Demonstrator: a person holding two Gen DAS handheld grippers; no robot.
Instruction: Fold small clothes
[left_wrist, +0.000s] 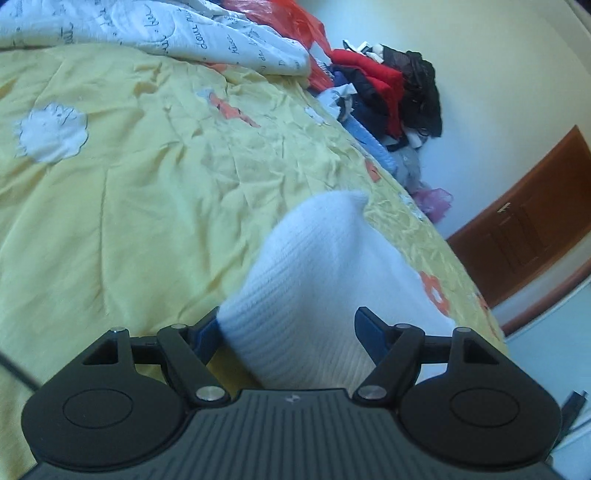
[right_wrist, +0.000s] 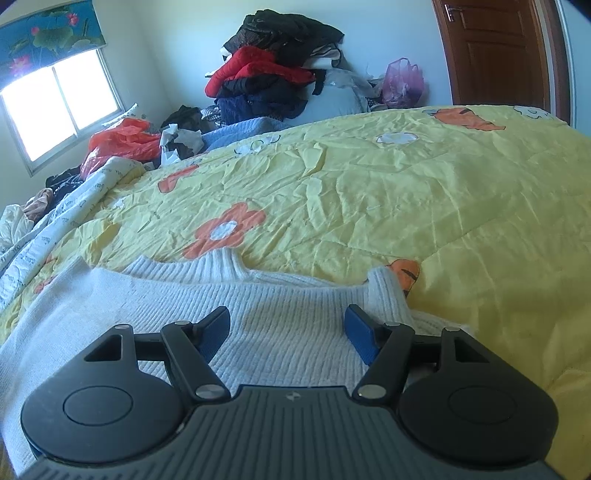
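White ribbed sweater (right_wrist: 258, 317), yellow quilt (right_wrist: 406, 206) with orange flowers

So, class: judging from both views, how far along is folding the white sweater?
Barely started. The sweater lies spread on the quilt, collar unfolded. One ribbed part rises between the left tool's open jaws; the right tool hovers open. All folds remain.

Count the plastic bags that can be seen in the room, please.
2. The red plastic bag lies at the bed's far edge below the window. The pink plastic bag sits beside the door, right of the clothes pile. More could be hidden among the clothes.
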